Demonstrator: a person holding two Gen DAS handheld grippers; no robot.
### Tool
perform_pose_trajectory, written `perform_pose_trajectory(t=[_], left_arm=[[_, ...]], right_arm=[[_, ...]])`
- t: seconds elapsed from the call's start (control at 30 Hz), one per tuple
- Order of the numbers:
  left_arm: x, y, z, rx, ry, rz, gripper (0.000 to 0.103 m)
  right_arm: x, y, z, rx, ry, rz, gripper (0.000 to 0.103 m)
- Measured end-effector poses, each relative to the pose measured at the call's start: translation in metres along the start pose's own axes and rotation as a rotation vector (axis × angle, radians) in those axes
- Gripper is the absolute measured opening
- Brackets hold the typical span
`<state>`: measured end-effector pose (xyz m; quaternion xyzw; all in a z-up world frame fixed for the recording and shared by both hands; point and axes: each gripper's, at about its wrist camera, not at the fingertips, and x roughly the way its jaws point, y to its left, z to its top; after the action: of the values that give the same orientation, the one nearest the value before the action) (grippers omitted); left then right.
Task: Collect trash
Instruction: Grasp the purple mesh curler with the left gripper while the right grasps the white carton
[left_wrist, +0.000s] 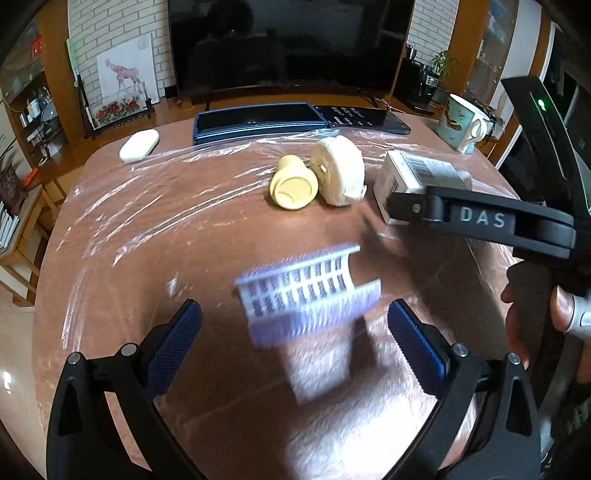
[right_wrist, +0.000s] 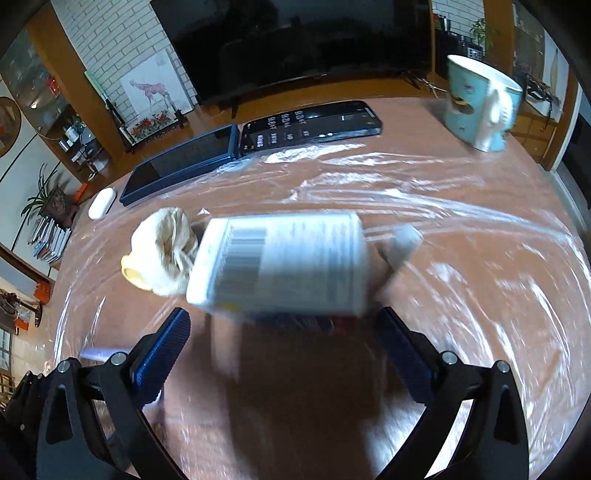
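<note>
A white perforated plastic piece (left_wrist: 308, 291) lies on the plastic-covered table (left_wrist: 147, 221), just ahead of my open left gripper (left_wrist: 295, 347), between its blue pads without touching them. A white carton with a barcode (right_wrist: 280, 264) lies on its side right in front of my open right gripper (right_wrist: 280, 354). In the left wrist view that carton (left_wrist: 413, 181) sits at the right, partly behind the right gripper's black finger (left_wrist: 480, 221). A cream plastic cap (left_wrist: 293, 182) and a crumpled cream wad (left_wrist: 340, 171) lie mid-table. The wad (right_wrist: 164, 254) touches the carton's left end.
A clear plastic sheet (right_wrist: 443, 206) covers the brown table. At the back lie a dark tablet (left_wrist: 258, 122), a phone with a lit screen (right_wrist: 314, 127) and a white case (left_wrist: 138, 146). A blue mug (right_wrist: 480, 103) stands back right. A small grey piece (right_wrist: 404, 242) lies beside the carton.
</note>
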<state>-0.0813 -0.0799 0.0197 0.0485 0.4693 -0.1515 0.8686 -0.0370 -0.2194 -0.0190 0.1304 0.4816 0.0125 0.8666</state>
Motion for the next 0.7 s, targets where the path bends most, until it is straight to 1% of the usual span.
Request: perform_pose_trajectory(t=[0.2,0.27,0.3,0.37,0.4,0.43,0.53,0.7], left_arm=[[0.011,-0.006,0.010,-0.004,0.013,0.027,0.101],[0.013,-0.004,0.011,-0.016,0.015,0.019,0.101],[0.014,-0.002,0.012,-0.027,0.017,0.006,0.101],[0.016,0.000,0.012,-0.040,0.018,-0.002,0.100],[0.018,0.001,0.012,-0.045,0.024,-0.003,0.096],[0.019,0.002,0.012,-0.052,0.032,-0.010,0.090],[0.019,0.005,0.012,-0.067,0.025,-0.015,0.080],[0.016,0.005,0.011,-0.070,0.020,-0.022,0.080]], right_arm=[[0.011,0.006,0.013,-0.068,-0.005,-0.018,0.099],[0.012,0.005,0.015,-0.083,-0.010,-0.010,0.099],[0.013,0.005,0.016,-0.095,-0.012,-0.009,0.097],[0.012,0.004,0.016,-0.130,-0.019,-0.018,0.090],[0.011,0.003,0.016,-0.141,-0.023,-0.014,0.085],[0.011,0.002,0.015,-0.143,-0.025,-0.009,0.083],[0.006,-0.006,0.014,-0.131,-0.028,0.026,0.082],[-0.002,-0.015,0.006,-0.116,-0.021,0.060,0.081]])
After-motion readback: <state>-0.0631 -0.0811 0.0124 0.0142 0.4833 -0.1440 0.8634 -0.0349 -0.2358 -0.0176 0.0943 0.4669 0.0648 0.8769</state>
